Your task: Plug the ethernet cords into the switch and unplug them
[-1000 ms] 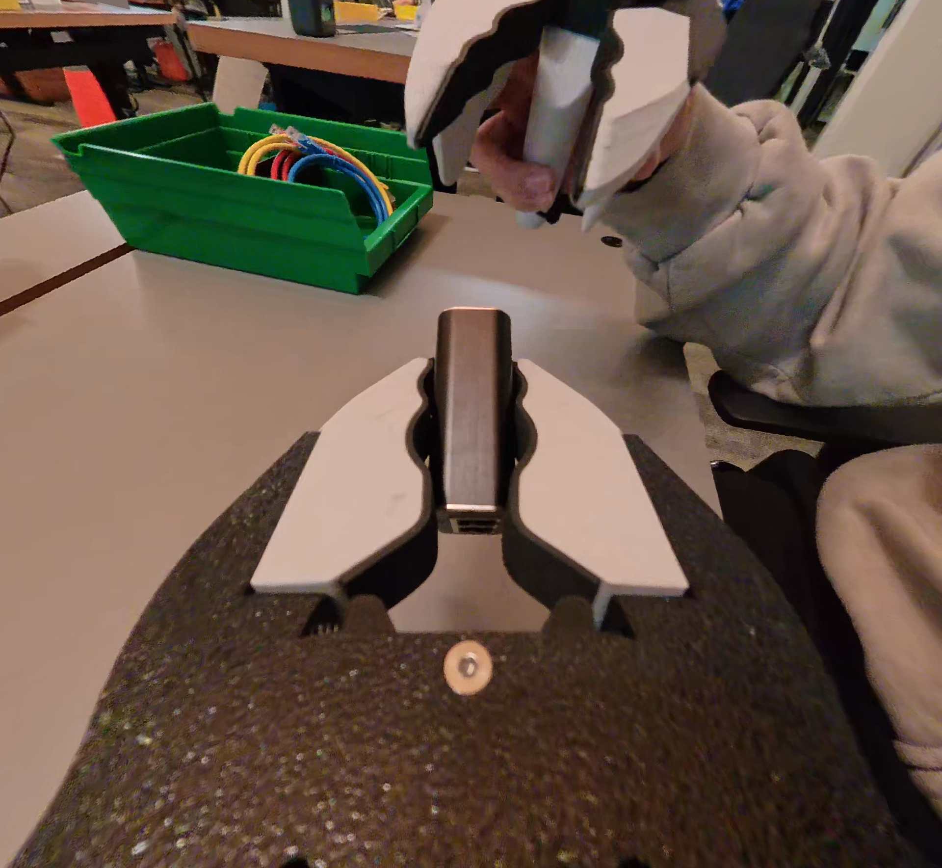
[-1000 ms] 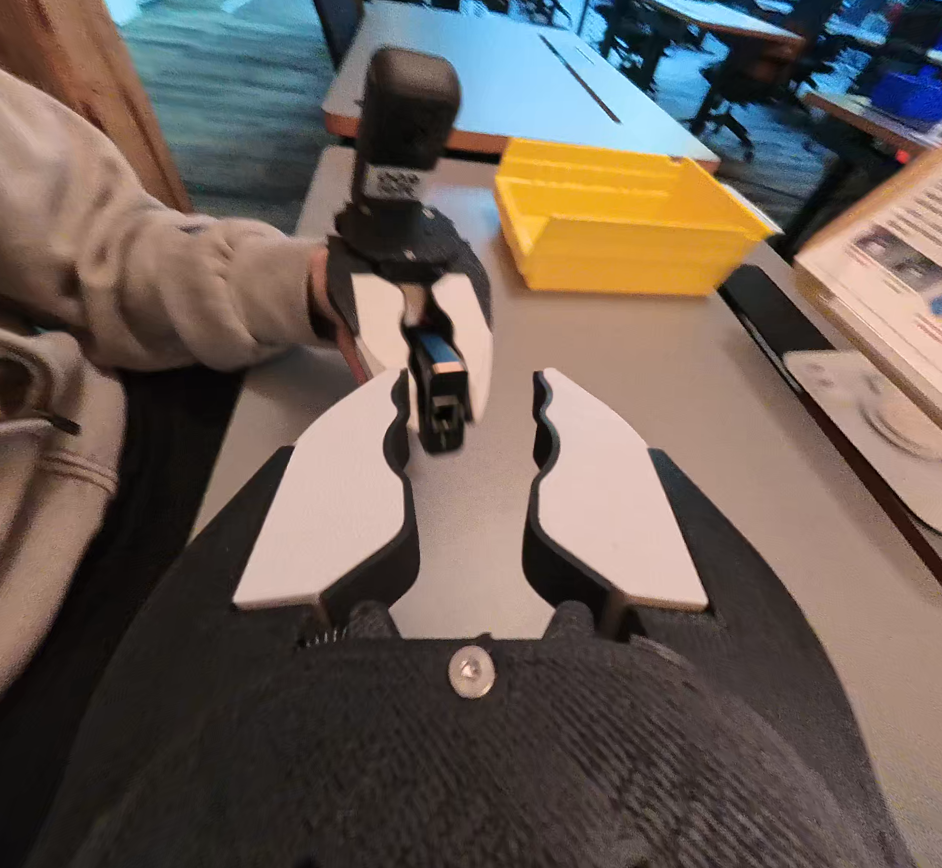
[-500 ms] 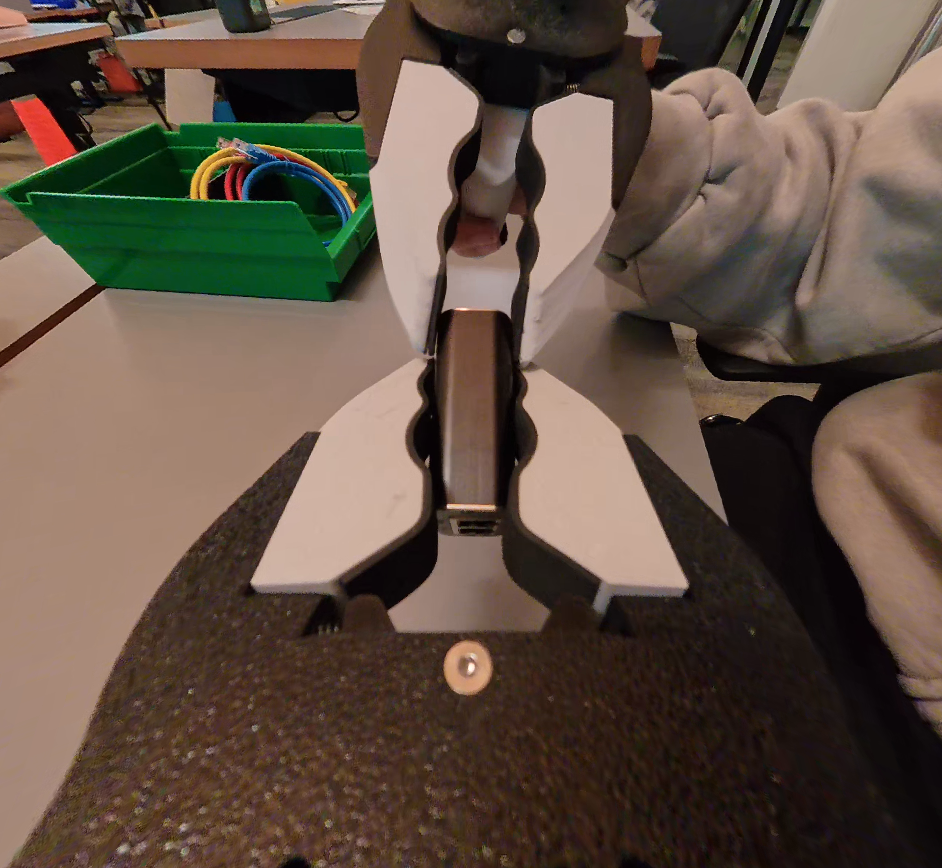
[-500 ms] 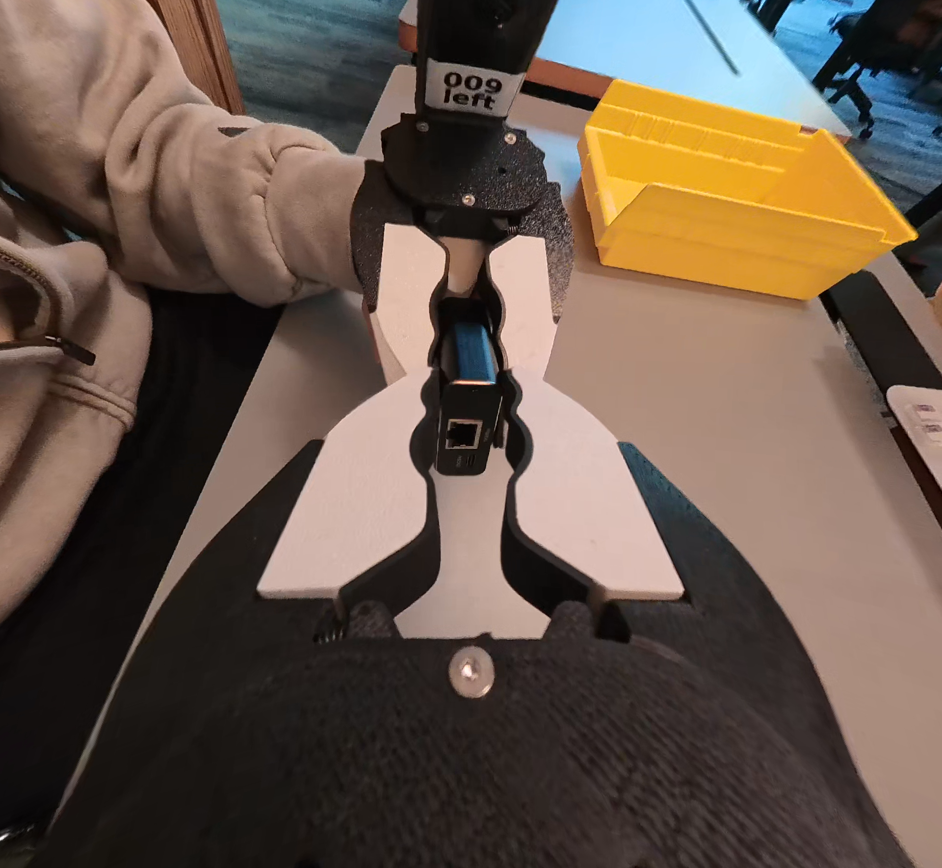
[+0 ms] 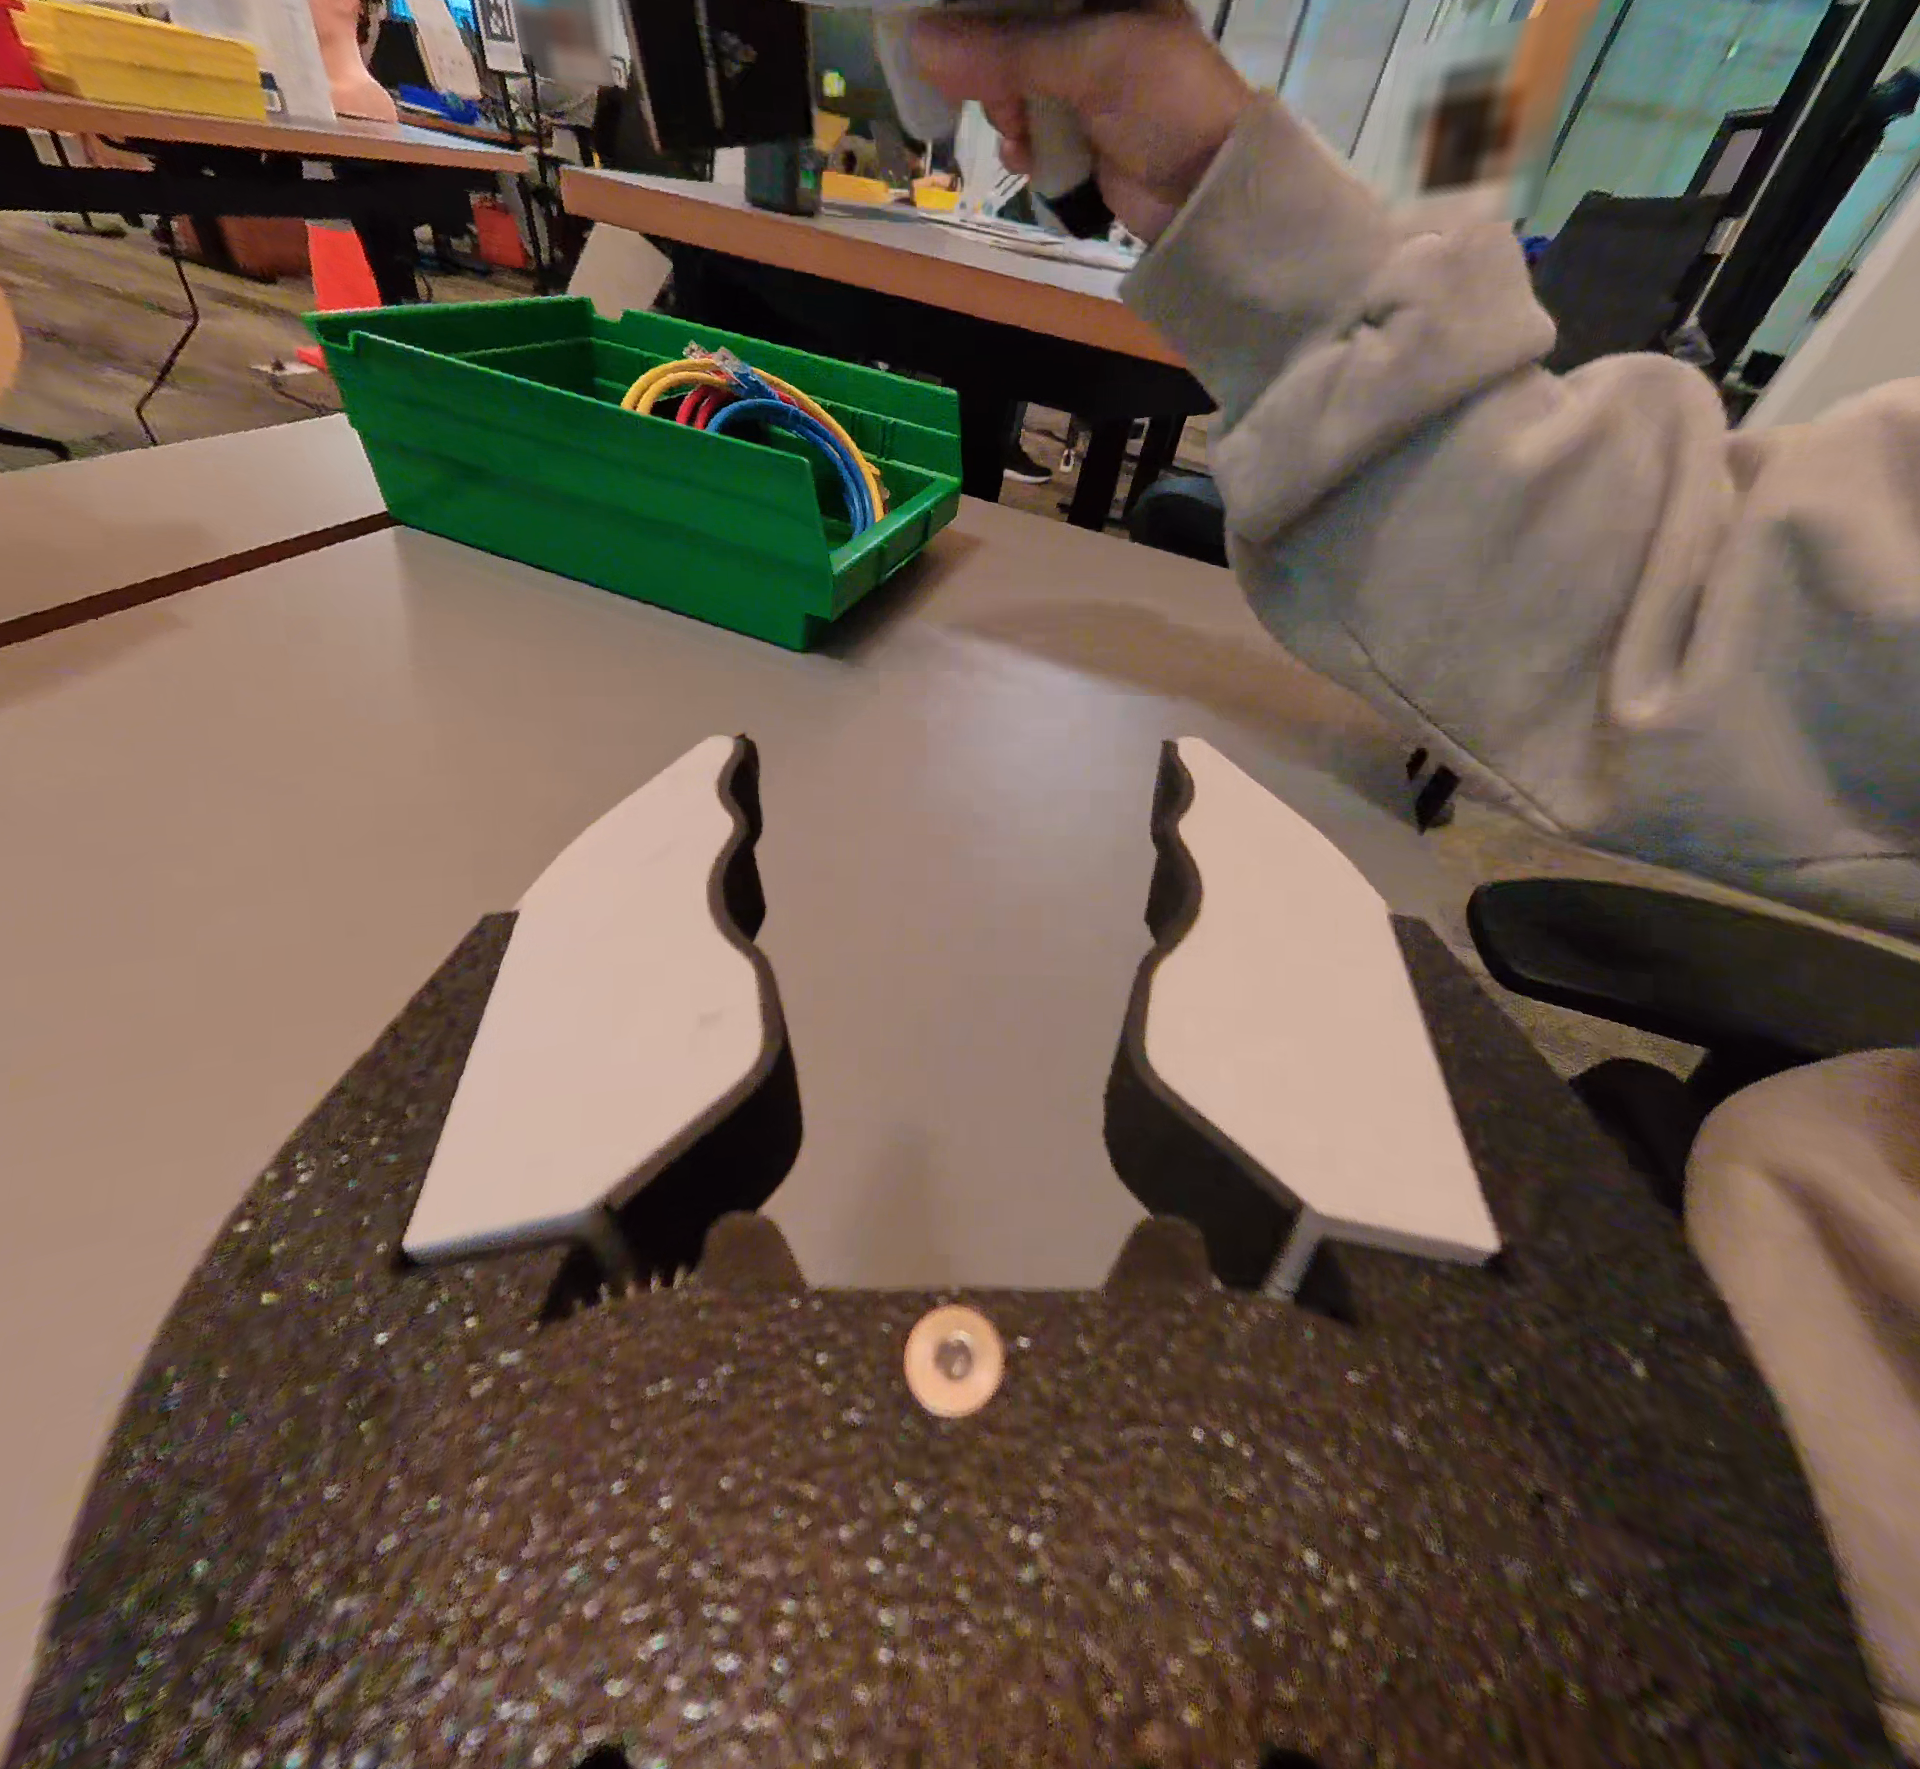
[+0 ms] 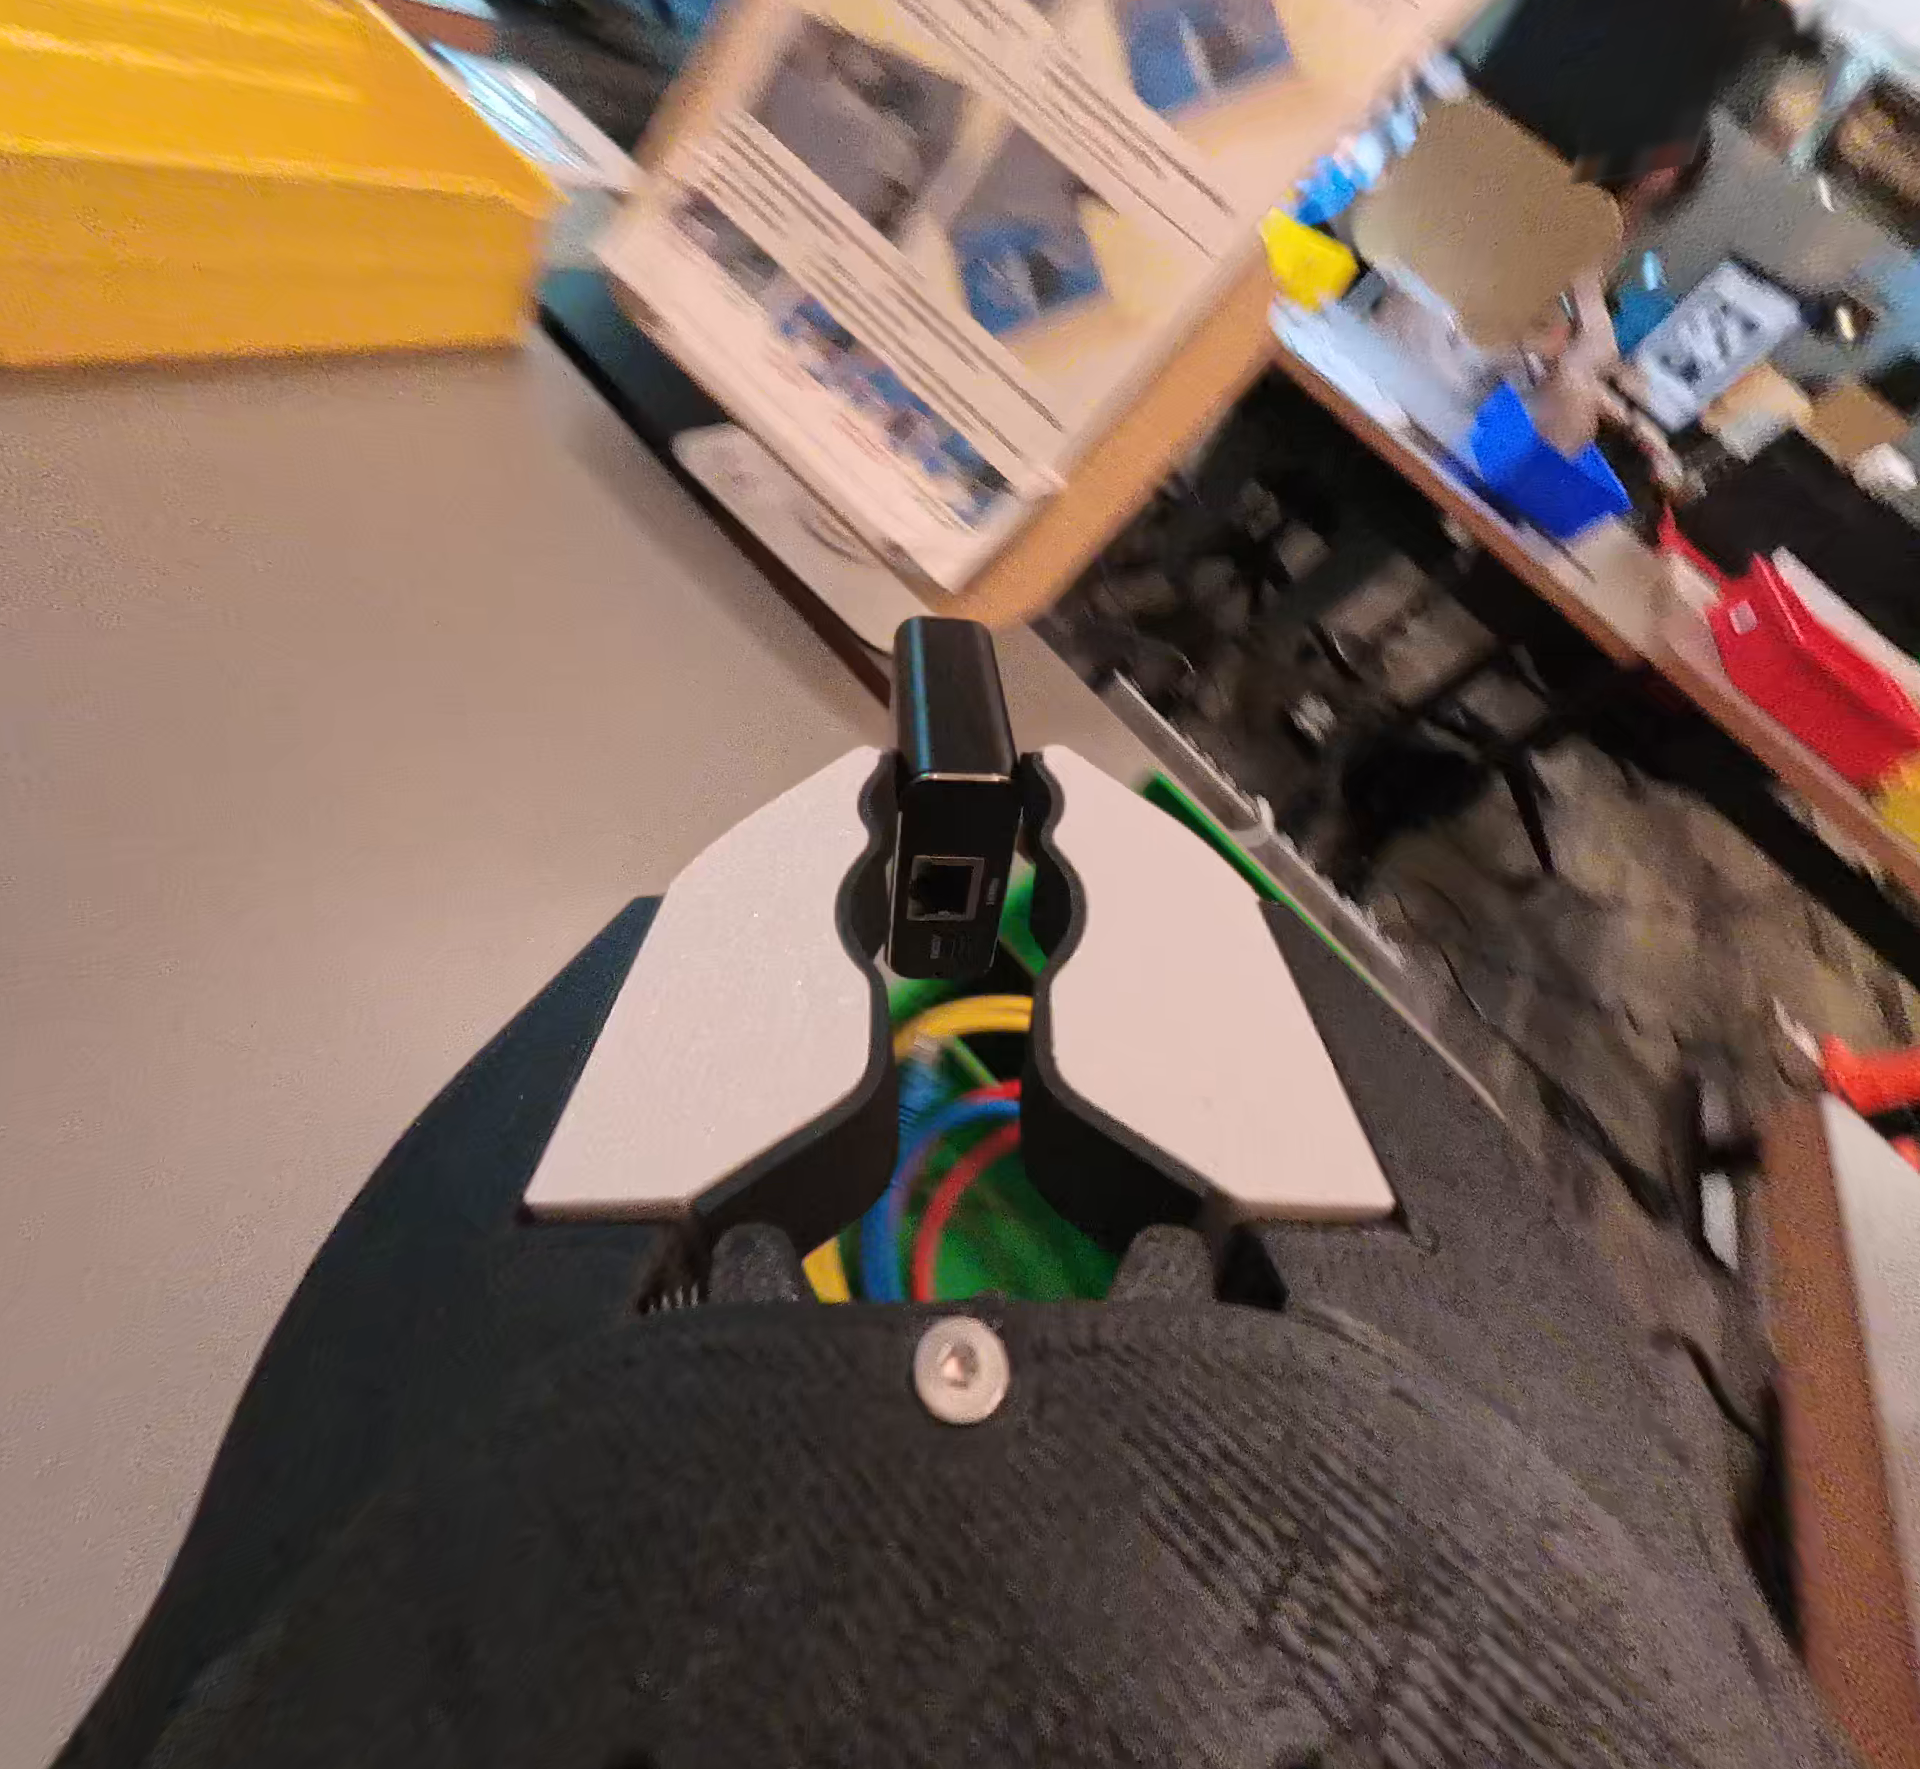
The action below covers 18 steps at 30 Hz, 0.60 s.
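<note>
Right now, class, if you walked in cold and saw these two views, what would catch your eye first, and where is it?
First, the small black switch clamped in the right gripper, its port facing the camera, held up in the air above the table. Next, the green bin at the table's far side, holding coiled yellow, red and blue ethernet cords. The left gripper is open and empty over the bare table.

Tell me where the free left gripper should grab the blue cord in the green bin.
Come from above with the left gripper and pinch the top of the blue cord's loop: it arches above the green bin walls, while its plug end lies tangled with others.
</note>
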{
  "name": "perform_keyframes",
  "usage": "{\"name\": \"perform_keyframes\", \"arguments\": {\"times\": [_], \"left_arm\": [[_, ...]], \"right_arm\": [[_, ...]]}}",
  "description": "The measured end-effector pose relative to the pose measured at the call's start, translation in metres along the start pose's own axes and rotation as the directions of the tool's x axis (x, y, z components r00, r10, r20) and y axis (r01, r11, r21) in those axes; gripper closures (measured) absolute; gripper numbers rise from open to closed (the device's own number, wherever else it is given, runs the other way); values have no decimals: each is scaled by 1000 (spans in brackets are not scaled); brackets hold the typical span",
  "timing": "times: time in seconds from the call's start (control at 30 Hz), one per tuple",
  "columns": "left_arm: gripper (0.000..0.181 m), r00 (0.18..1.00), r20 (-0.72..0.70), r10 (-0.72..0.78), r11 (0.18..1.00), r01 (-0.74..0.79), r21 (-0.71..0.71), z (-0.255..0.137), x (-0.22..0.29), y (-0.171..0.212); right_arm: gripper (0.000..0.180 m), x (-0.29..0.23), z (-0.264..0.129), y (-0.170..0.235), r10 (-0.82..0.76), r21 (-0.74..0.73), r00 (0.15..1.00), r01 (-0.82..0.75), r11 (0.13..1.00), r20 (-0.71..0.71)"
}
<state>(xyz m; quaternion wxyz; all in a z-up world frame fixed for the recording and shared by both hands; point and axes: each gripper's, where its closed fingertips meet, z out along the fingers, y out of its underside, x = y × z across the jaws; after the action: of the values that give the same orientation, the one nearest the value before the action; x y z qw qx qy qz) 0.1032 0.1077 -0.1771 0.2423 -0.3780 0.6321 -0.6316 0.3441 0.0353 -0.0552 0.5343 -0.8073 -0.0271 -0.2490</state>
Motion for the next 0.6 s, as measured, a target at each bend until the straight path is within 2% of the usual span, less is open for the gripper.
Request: {"name": "perform_keyframes", "arguments": {"times": [0.13, 0.27, 0.4, 0.53, 0.6], "left_arm": [[112, 999, -29, -20, 999, 19, -46, 8, 5, 14], [113, 999, -36, 10, 991, -14, -136, 17, 7, 32], [113, 1000, -19, 21, 981, -25, -192, 22, 0, 41], [114, 1000, -21, 13, 982, -17, -188, 28, -6, 34], [113, 999, -31, 11, 982, -17, -187, 33, -8, 29]], "right_arm": [[156, 85, 46, 68, 21, -275, 997, -42, 961, -78], [156, 113, 83, 114, 19, -426, 997, -52, 903, -81], [156, 114, 113, 137, 94, -465, 994, -110, 878, -58], [156, 109, 131, 149, 114, -475, 993, -121, 872, -43], [148, 114, 133, 156, 80, -474, 992, -119, 872, -102]]}}
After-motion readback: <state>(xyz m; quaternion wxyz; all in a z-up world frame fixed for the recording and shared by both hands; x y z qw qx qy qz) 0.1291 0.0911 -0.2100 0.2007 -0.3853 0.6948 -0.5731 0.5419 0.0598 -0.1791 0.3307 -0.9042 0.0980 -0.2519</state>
